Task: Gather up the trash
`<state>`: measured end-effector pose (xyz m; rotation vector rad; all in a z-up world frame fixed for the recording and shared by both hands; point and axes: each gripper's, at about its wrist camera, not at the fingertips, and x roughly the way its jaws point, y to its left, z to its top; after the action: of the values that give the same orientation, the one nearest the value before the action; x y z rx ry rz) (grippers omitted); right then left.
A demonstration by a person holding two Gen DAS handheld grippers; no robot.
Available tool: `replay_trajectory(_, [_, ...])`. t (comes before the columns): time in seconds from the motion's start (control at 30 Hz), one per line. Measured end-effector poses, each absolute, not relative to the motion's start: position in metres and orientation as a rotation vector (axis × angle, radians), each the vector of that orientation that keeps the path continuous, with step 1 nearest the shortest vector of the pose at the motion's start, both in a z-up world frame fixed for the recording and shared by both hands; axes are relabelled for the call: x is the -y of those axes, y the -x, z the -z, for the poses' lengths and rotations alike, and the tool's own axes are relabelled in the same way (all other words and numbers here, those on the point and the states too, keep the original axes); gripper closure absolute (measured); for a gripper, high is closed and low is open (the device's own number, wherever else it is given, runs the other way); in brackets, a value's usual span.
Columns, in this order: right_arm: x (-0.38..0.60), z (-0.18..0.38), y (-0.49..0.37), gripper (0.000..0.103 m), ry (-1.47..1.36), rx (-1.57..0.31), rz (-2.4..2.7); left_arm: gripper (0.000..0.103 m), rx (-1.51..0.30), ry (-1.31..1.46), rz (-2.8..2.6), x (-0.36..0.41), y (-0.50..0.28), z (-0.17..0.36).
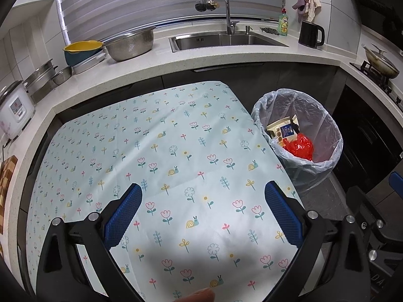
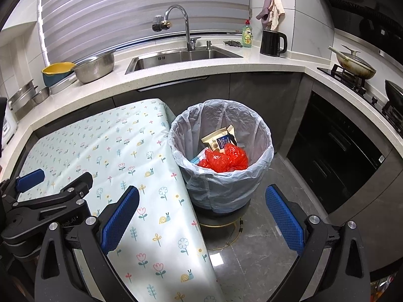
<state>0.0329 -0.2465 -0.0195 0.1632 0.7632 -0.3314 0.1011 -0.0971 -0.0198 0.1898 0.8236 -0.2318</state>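
A bin lined with a clear bag stands on a round stool right of the table. Inside lie a crumpled red plastic bag and a beige and blue snack packet. My left gripper is open and empty above the table with the floral cloth. My right gripper is open and empty, over the table's right edge and in front of the bin. The left gripper also shows at the left of the right wrist view.
A kitchen counter wraps behind the table, with a sink, colander, yellow bowl, rice cooker, kettle and soap bottle. A stove with a pan and an oven front are on the right. Grey floor lies around the stool.
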Motion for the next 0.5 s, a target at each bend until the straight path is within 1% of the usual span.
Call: replay_trajectory(0.5, [0.2451, 0.0212, -0.0332, 0.006, -0.158, -0.769, 0.322, 0.009, -0.835, -0.188, 0.212, 0.0928, -0.1015, 0.0236])
